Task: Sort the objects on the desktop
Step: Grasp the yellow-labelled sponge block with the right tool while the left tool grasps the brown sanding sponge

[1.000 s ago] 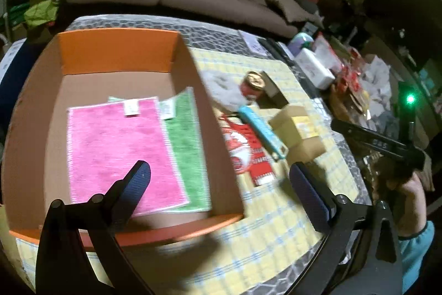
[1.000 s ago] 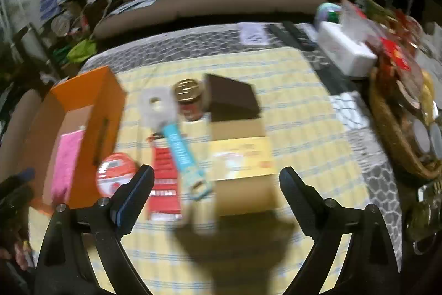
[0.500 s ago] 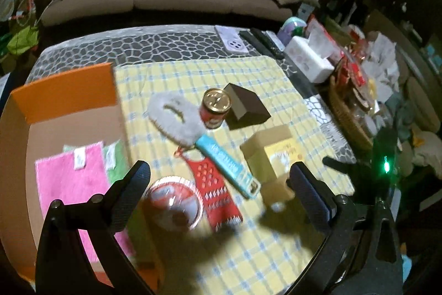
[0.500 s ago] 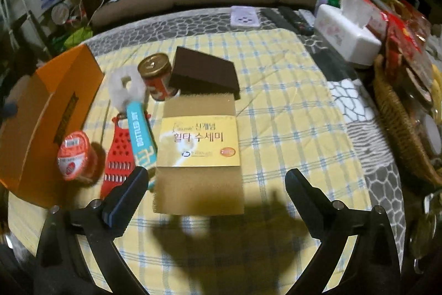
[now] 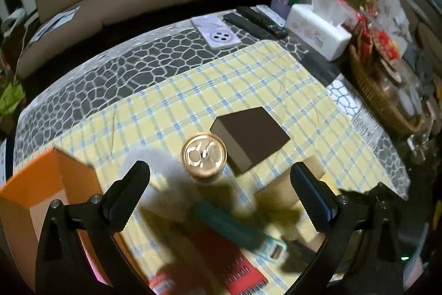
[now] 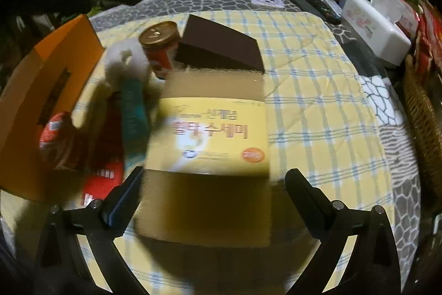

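I see the worktop [image 5: 171,68] under a yellow checked cloth [image 6: 317,90], with the orange box [image 6: 49,90] at the left of the right wrist view. The biggest loose item is the yellow sponge pack [image 6: 210,156], filling the centre of that view directly between and just ahead of my right tool [image 6: 212,195]. Its long axis runs away from me up the frame, so the two fingers straddle its short width. The right tool's jaws are closing but wide, with the pack between them and no pad pressing that I can see. It looks flat, tan-edged, with a printed yellow label, blurred.

My left tool [image 5: 221,184] stands spread wide and holds nothing, hovering over the gold-topped can [image 5: 204,154], beside the brown box [image 5: 251,137]. The teal brush [image 5: 229,226] lies lower down. The right hand is nearer the pack.
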`<state>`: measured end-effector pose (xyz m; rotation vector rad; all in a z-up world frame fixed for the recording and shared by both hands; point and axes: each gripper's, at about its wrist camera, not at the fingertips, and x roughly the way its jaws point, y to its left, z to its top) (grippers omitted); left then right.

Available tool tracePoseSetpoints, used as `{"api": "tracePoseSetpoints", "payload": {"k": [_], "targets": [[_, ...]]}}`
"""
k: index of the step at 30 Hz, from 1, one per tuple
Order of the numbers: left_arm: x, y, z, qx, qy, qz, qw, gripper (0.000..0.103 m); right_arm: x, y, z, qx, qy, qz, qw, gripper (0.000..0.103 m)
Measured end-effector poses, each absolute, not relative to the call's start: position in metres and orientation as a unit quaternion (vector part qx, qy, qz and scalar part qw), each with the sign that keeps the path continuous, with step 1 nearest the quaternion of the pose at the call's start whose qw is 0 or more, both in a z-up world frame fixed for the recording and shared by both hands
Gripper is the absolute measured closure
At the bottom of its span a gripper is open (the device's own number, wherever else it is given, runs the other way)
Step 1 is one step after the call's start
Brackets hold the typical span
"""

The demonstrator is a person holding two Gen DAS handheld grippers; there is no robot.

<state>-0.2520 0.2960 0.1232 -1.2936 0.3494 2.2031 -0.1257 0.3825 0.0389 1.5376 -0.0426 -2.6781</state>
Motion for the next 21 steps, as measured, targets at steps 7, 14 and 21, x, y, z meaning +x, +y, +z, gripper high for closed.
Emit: {"api": "tracePoseSetpoints", "payload": {"k": [7,14,21], "targets": [[-0.274,0.33,0.098,-0.478,0.211,0.793,0.313,0.001,-0.124,0.413,0.04,0.503,-0.094,-0.857,0.051,0.026],[-0.272,0.362,0.087,-0.446,0.286,0.771,0.353,0.001,-0.111,0.459,0.057,0.486,-0.12,-0.866,0.001,0.026],[-0.264,0.394,0.061,-0.441,0.365,0.736,0.361,0.001,-0.102,0.496,0.06,0.469,-0.177,-0.865,-0.023,0.026]]}}
